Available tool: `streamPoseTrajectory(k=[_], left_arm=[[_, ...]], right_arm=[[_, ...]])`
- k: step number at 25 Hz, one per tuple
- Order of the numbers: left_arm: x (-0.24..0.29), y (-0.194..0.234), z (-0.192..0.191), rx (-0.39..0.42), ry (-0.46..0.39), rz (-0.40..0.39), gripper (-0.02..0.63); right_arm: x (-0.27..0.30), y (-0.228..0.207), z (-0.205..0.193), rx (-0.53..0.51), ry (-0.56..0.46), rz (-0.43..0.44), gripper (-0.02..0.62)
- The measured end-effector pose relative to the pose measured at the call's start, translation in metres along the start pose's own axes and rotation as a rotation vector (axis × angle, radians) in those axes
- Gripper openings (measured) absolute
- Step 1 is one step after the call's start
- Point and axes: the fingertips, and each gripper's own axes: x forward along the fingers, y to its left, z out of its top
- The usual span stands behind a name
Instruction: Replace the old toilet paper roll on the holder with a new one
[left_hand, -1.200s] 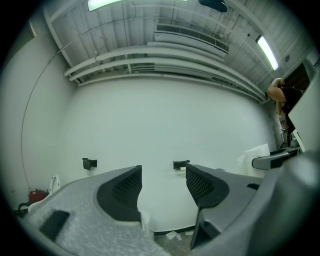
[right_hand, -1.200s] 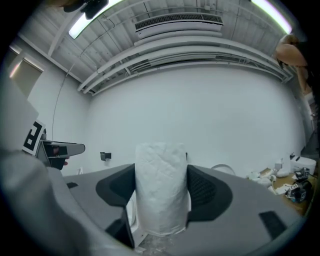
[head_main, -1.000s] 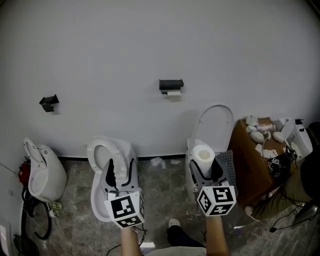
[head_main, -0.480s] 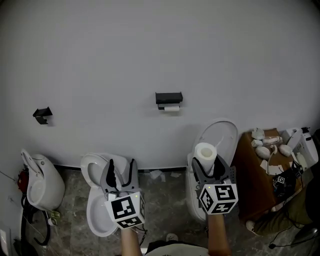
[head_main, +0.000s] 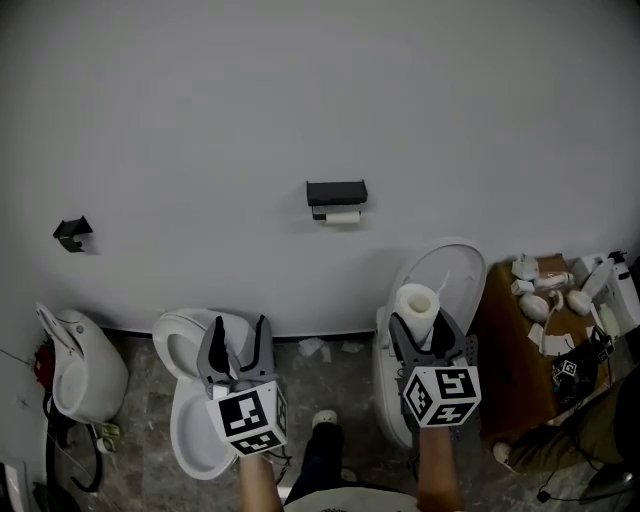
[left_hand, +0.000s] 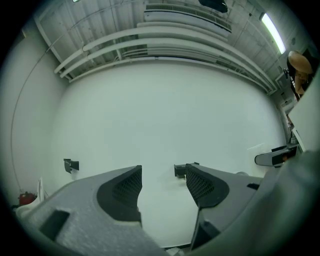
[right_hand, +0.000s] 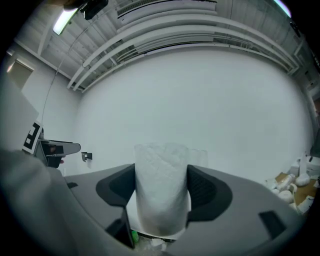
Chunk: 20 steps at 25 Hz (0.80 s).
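A black toilet paper holder (head_main: 336, 192) is fixed to the white wall, with a small, nearly used-up roll (head_main: 343, 216) under it. The holder (left_hand: 180, 170) also shows in the left gripper view, just beside the right jaw. My right gripper (head_main: 424, 330) is shut on a full white toilet paper roll (head_main: 416, 304), held upright below and to the right of the holder. The roll (right_hand: 161, 187) fills the space between the jaws in the right gripper view. My left gripper (head_main: 236, 331) is open with nothing in it, below and to the left of the holder.
A second black holder (head_main: 71, 231) is on the wall at the left. Three white toilets (head_main: 196, 390) (head_main: 431, 300) (head_main: 78, 360) stand along the wall's foot. A brown cardboard box (head_main: 520, 360) with white bits on top is at the right. A person's foot (head_main: 322, 422) shows on the marble floor.
The view has lifted a little, so the holder sits lower in the picture. Both grippers have drifted slightly down and stay as they were. A foot has stepped forward.
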Motion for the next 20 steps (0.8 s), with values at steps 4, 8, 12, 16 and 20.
streamPoseTrajectory(k=[4,8,12,16,20], left_arm=[[0.041,-0.004,-0.006,0.001,0.000,-0.013,0.258],[0.088,-0.005,-0.012,-0.002,0.003,-0.022,0.256],[0.144,-0.004,-0.013,0.006,-0.001,-0.037,0.256],[0.199,-0.004,-0.009,0.008,-0.013,-0.064,0.256],[0.249,-0.004,-0.006,0.011,-0.023,-0.092,0.256]], right_arm=[[0.036,-0.013,-0.005,-0.001,0.006,-0.012,0.296],[0.081,-0.026,-0.004,-0.001,0.005,-0.026,0.296],[0.131,-0.037,0.001,0.001,-0.009,-0.038,0.296],[0.181,-0.044,0.008,-0.001,-0.018,-0.050,0.296],[0.224,-0.055,0.013,-0.008,-0.020,-0.074,0.296]])
